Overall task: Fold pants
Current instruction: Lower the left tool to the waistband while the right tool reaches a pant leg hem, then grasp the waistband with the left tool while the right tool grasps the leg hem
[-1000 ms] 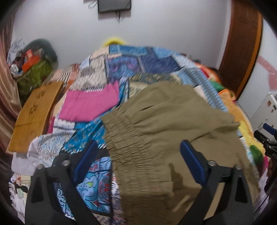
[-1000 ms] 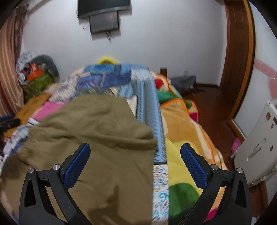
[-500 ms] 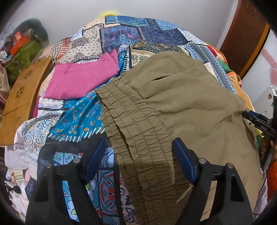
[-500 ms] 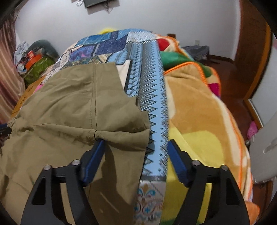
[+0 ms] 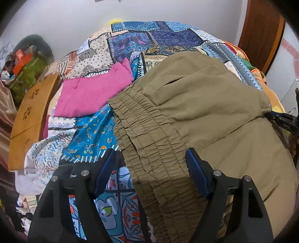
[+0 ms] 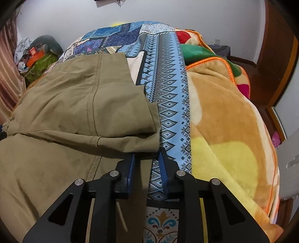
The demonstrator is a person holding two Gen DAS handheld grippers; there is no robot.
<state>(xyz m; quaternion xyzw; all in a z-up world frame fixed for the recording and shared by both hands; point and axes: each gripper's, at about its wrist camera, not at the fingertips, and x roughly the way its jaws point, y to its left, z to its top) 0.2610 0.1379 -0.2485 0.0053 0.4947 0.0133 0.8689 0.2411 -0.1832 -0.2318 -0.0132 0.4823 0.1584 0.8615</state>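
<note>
Olive pants (image 5: 196, 115) — spread on patchwork bedspread (image 5: 130, 39), long axis left to right. Left gripper (image 5: 150, 168) spread wide, straddling elastic waistband (image 5: 149, 142), not clamped. Right gripper (image 6: 146, 158) nearly closed at hem corner (image 6: 147, 144); grip uncertain.

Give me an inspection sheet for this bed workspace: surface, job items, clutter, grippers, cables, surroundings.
Surface: bed under a patchwork bedspread, with a plush orange-yellow blanket along its right side.
Job's things: olive pants lying flat, one layer folded over another, elastic waistband toward the left gripper.
Clutter: folded pink garment beside the waistband; wooden board at the bed's left edge.
Grippers: left gripper open, fingers straddling the waistband; right gripper nearly closed at the hem corner, grip not confirmed.
Cables: a wire end on the wall at the top edge.
Surroundings: white wall, wooden door, pile of bags at left.
</note>
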